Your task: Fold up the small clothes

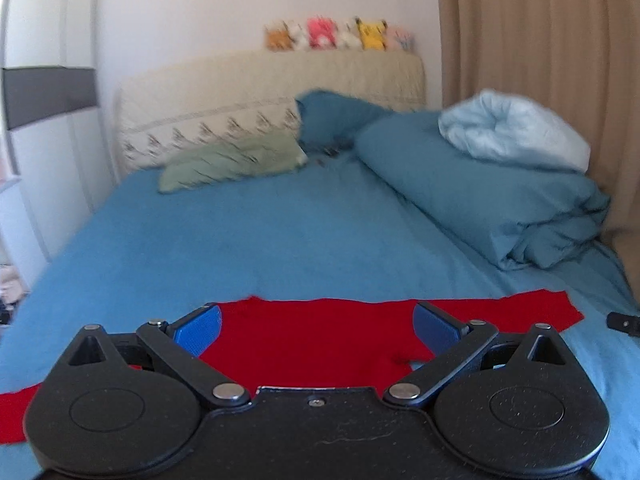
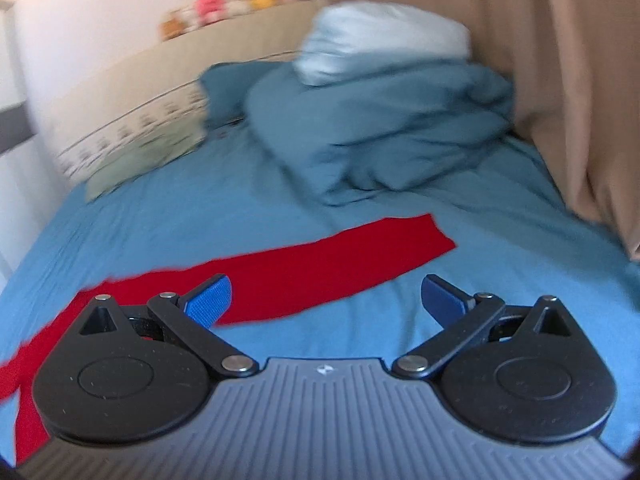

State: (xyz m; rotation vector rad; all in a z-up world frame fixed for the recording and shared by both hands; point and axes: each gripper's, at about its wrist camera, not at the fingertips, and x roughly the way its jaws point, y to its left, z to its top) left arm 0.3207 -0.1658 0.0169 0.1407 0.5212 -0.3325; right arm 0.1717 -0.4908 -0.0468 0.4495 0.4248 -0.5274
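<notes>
A: Logging containers first: none visible in either view. Red garment (image 1: 320, 344) lies flat on the bed (image 1: 280, 240), on the blue sheet, near the foot edge.

B: Surroundings?

A: Folded teal duvet (image 1: 480, 192) toward the head on the curtain (image 1: 540, 40) side, a pale blue bundle (image 1: 516, 128) on top of it. Green pillow (image 1: 236, 160) against the headboard (image 1: 280, 76), soft toys (image 1: 340, 34) lined along its top. Nothing rests on the garment.

B: Orientation?

A: Long axis runs across the bed, one sleeve (image 2: 380, 248) stretched toward the curtain side.

B: Grippers?

A: Left gripper (image 1: 318, 330) over the garment's body, jaws spread wide, holding nothing. Right gripper (image 2: 326, 300) near the sleeve, jaws likewise apart and empty, mostly over bare sheet.
</notes>
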